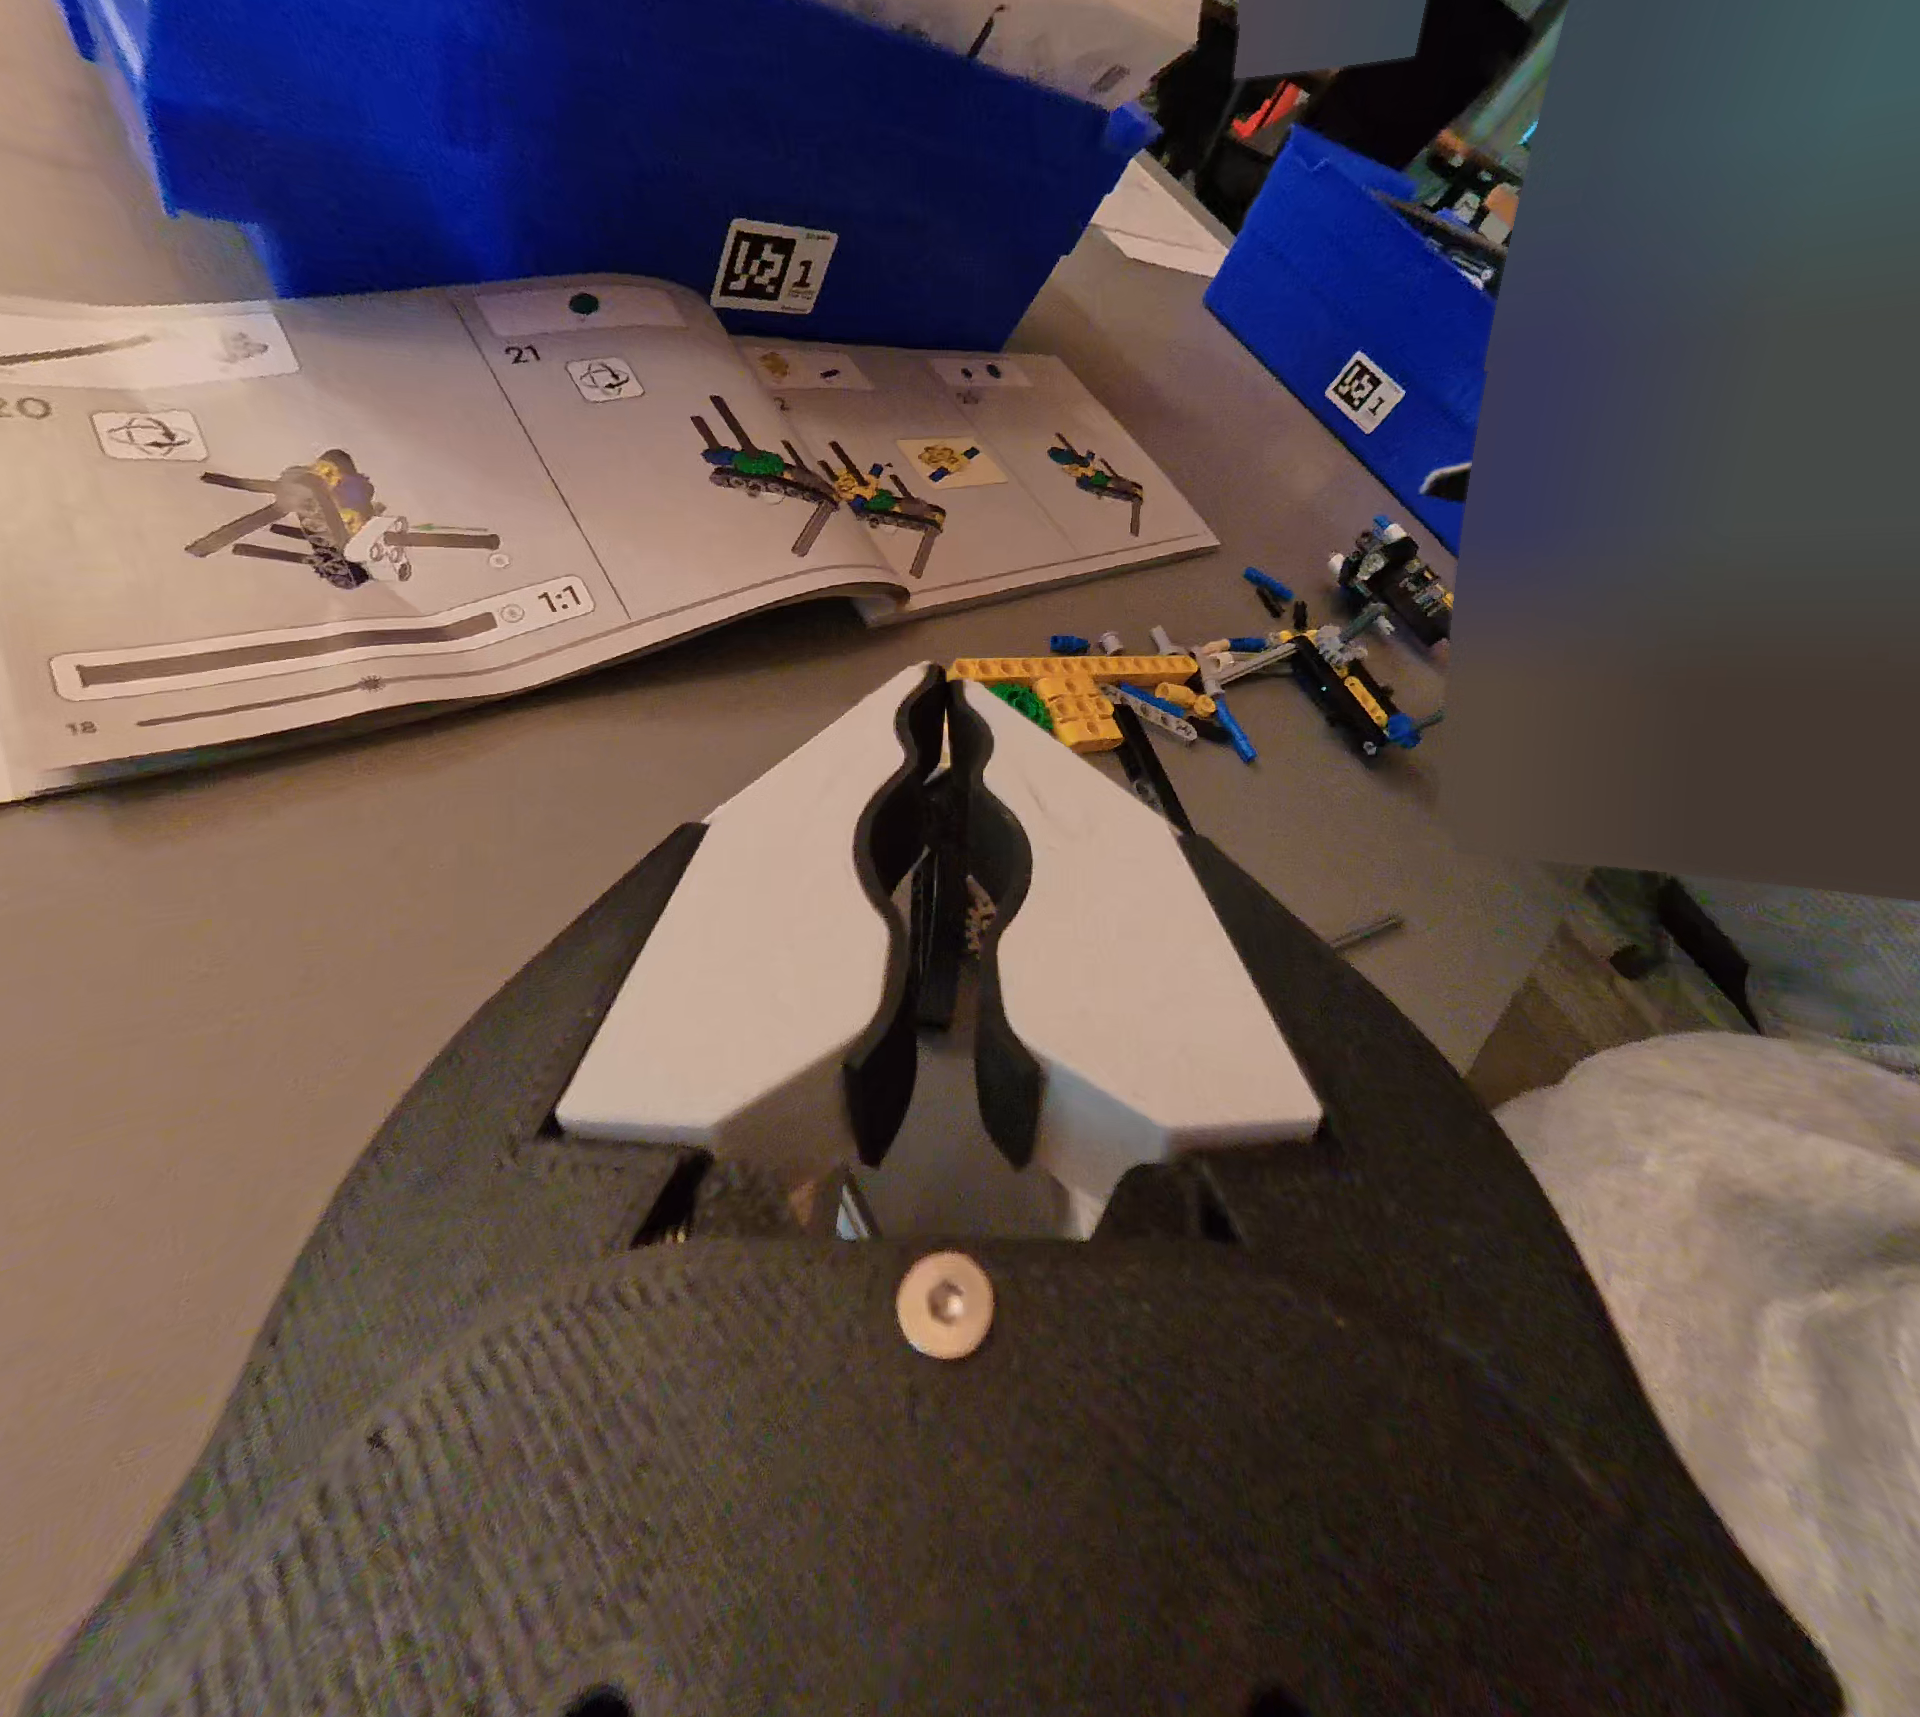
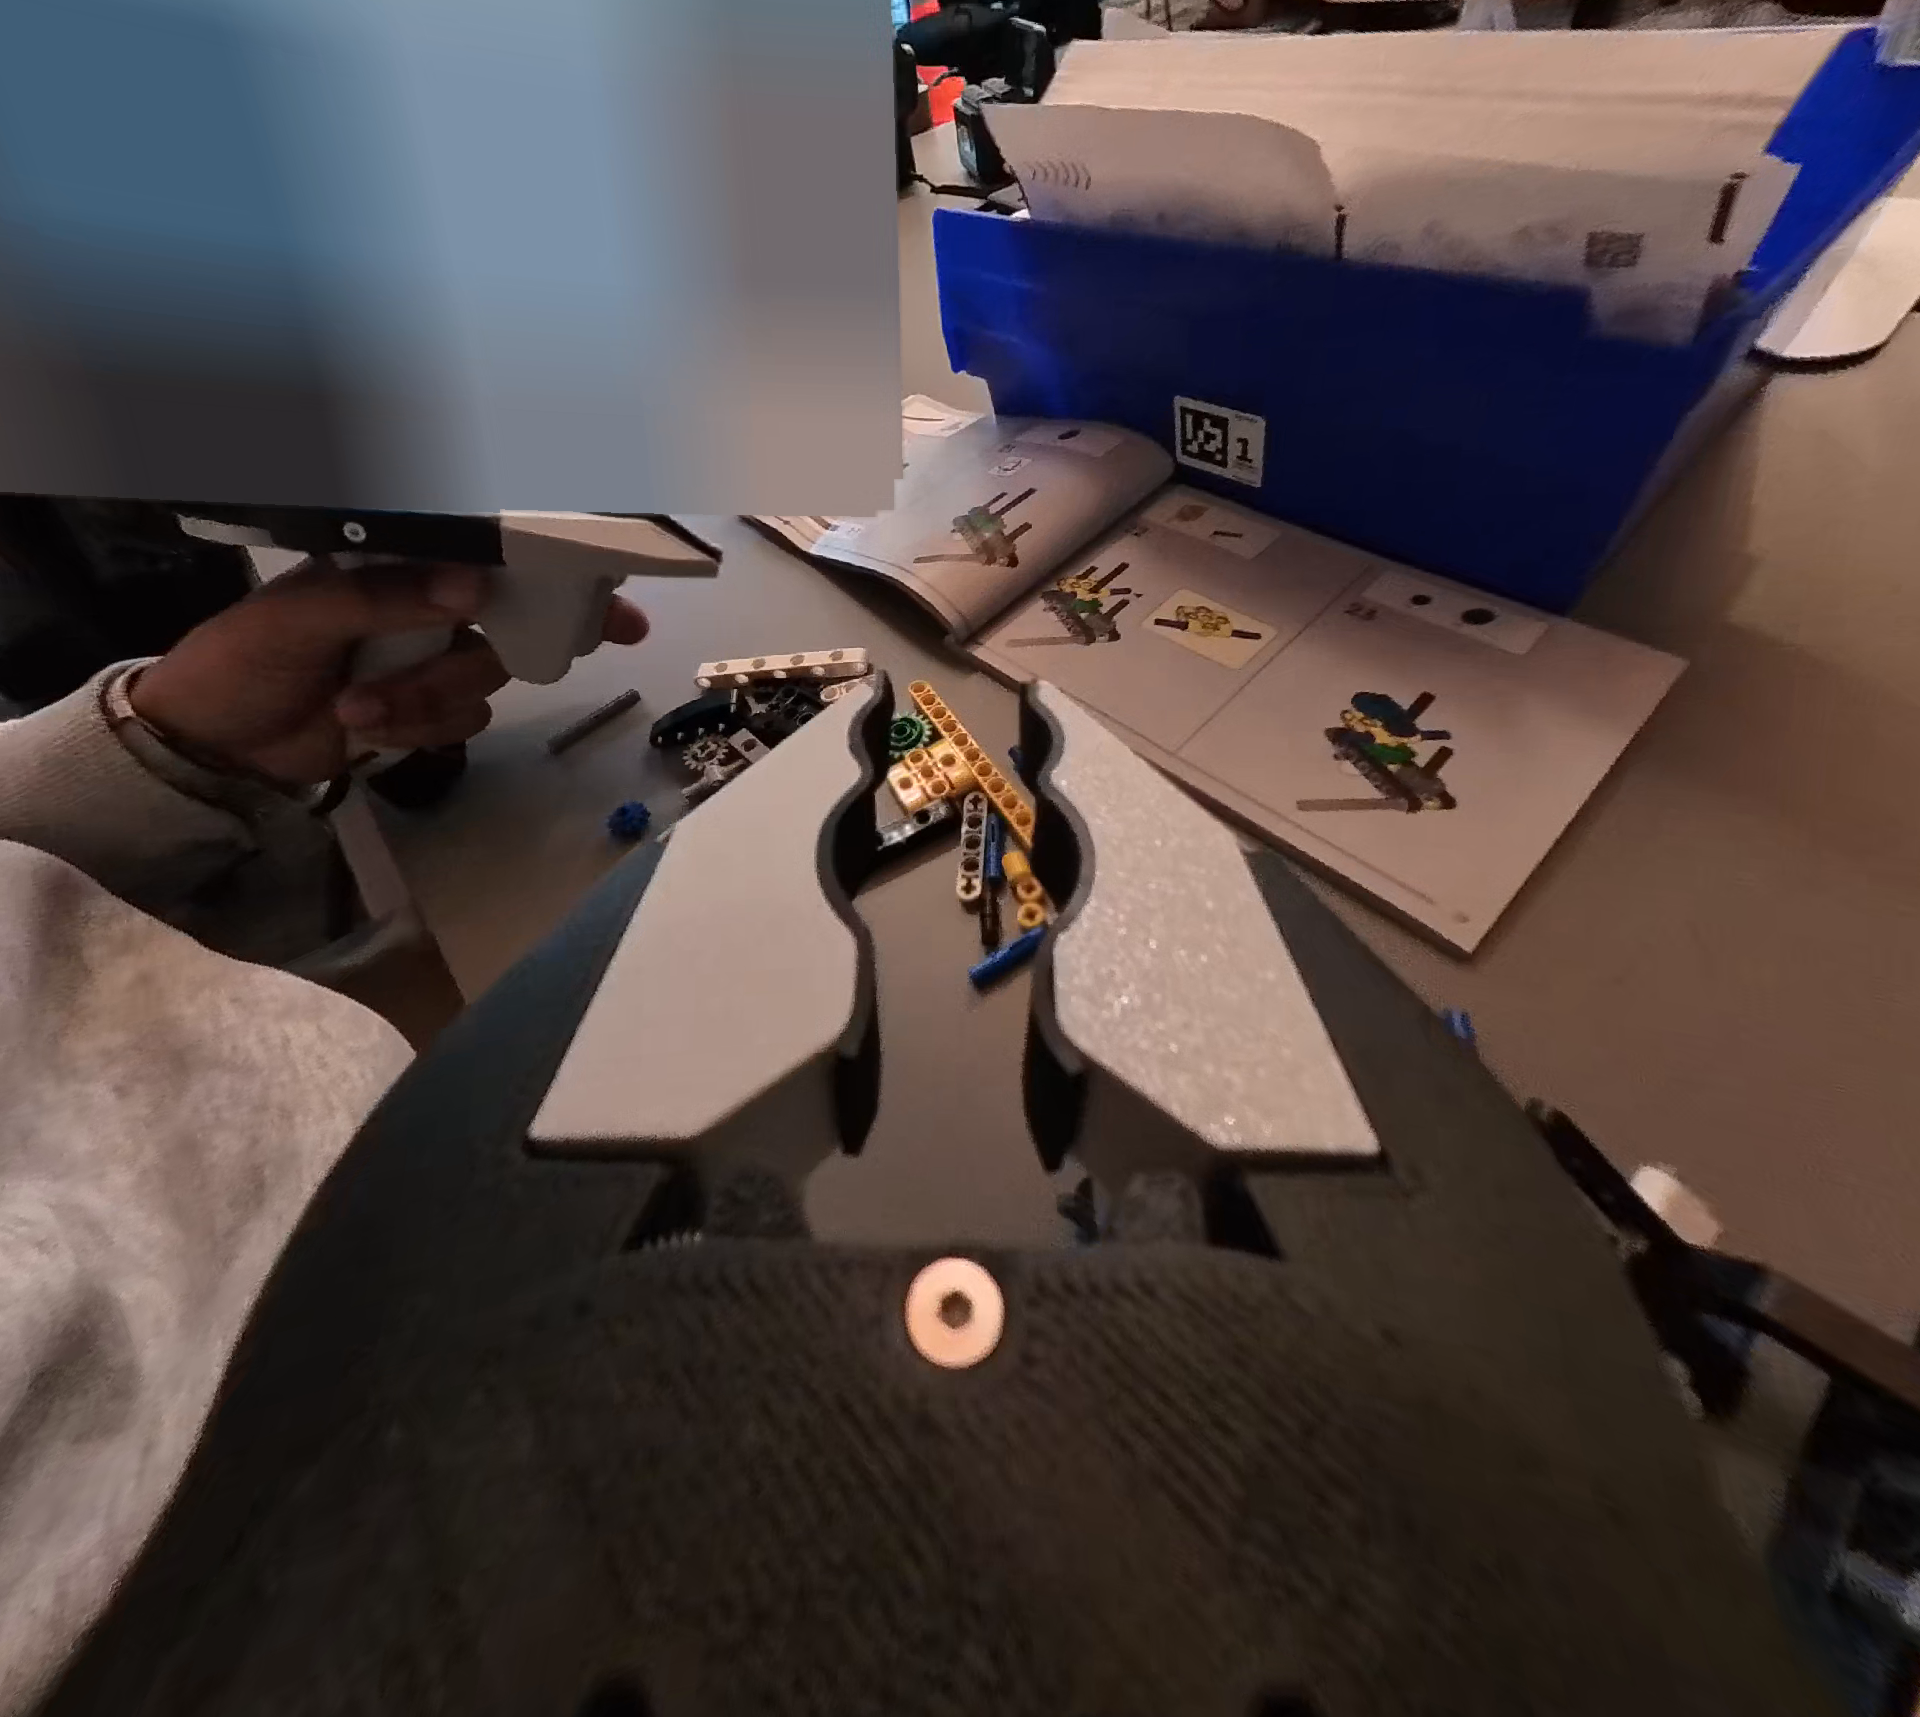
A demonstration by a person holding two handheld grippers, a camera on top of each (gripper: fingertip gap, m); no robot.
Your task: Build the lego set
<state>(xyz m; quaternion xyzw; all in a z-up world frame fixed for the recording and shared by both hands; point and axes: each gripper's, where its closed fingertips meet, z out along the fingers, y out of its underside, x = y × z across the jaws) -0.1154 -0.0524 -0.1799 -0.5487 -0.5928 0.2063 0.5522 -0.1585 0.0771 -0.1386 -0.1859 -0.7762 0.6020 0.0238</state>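
- The left gripper [image 1: 943, 680], seen in the left wrist view, has its fingertips pressed together on a thin black lego beam [image 1: 940, 919] that stands between the black pads.
- At 1 o'clock from those fingertips, a long yellow beam [image 1: 1070, 668] lies on the grey table [image 1: 312, 992] among a green gear [image 1: 1023, 703], blue pins [image 1: 1236, 732] and a black-and-yellow sub-assembly [image 1: 1345, 691].
- An open instruction booklet [image 1: 468, 524] lies at 10 o'clock from the gripper, with a blue bin [image 1: 571, 109] behind it holding white paper.
- In the right wrist view, the right gripper [image 2: 956, 691] is held above the scattered pieces, its fingers spread apart with nothing between them.
- The yellow beam [image 2: 971, 758] and small yellow connectors [image 2: 1023, 888] show through the gap between the fingers.
- At 10 o'clock from the right gripper a hand [image 2: 312, 680] in a grey sleeve grips the other tool's handle, near a white beam [image 2: 784, 665] and a grey axle [image 2: 592, 720].
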